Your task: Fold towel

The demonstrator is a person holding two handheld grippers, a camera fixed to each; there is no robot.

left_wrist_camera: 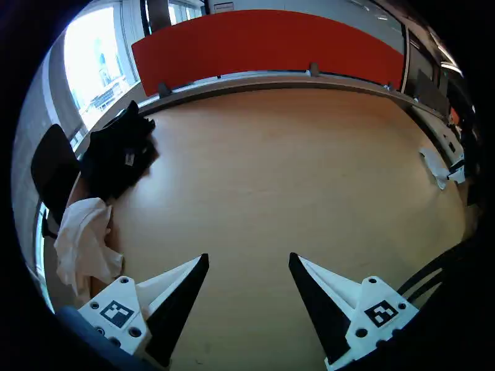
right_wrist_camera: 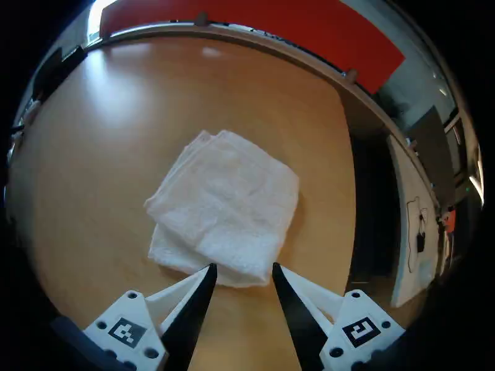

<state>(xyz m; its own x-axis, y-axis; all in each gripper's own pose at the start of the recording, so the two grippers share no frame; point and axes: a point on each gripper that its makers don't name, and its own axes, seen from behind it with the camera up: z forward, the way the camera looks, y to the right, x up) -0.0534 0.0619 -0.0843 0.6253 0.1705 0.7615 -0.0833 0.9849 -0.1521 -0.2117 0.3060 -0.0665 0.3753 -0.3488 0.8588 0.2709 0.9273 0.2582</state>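
In the right gripper view a white towel (right_wrist_camera: 226,207) lies folded into a rough square of several layers on the wooden table (right_wrist_camera: 111,123). My right gripper (right_wrist_camera: 243,267) is open, its fingertips set at the towel's near edge with a gap between them and nothing pinched. In the left gripper view my left gripper (left_wrist_camera: 247,256) stands open over bare table (left_wrist_camera: 278,173), holding nothing. At the far right edge of that view a small white shape, likely the towel (left_wrist_camera: 433,162), lies beside a piece of the other gripper (left_wrist_camera: 458,174).
A red partition (left_wrist_camera: 266,43) runs along the table's far edge. A black bag or garment (left_wrist_camera: 117,154) sits at the far left with a crumpled white cloth (left_wrist_camera: 83,244) near it, and a dark chair (left_wrist_camera: 52,167) behind. A second desk (right_wrist_camera: 411,216) stands to the right.
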